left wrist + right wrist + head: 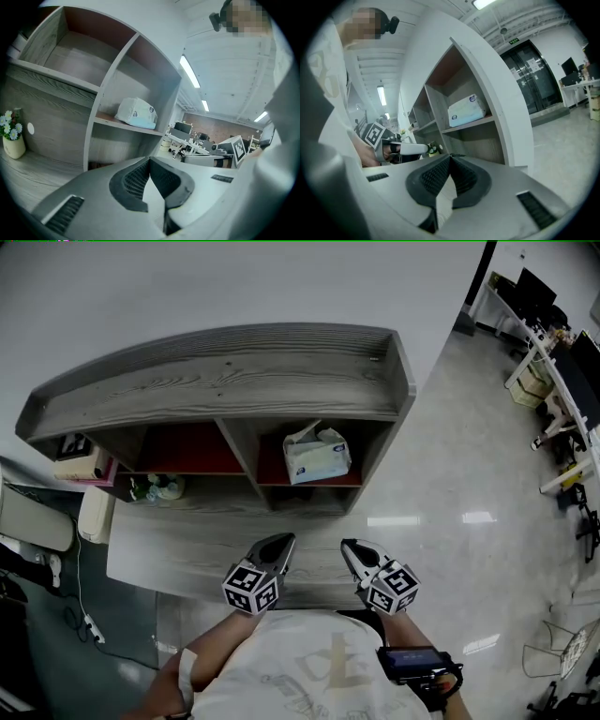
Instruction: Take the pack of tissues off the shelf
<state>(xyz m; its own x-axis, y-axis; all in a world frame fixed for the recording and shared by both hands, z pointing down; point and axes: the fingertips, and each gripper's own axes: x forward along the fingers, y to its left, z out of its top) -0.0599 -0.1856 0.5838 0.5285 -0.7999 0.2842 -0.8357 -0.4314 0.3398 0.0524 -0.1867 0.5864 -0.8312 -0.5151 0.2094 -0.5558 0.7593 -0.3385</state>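
Note:
The pack of tissues, white and pale blue, lies in the right compartment of the grey wooden shelf. The same pack sits ahead in the left gripper view, and the pack is also up on its ledge in the right gripper view. My left gripper is held near my body over the desk, its jaws shut with nothing between them. Beside it, my right gripper is likewise shut and empty. Both point toward the shelf, well short of the pack.
A small pot of flowers stands on the desk at the left, under the shelf. Books lie at the shelf's left end. To the right, glossy floor leads to desks with monitors.

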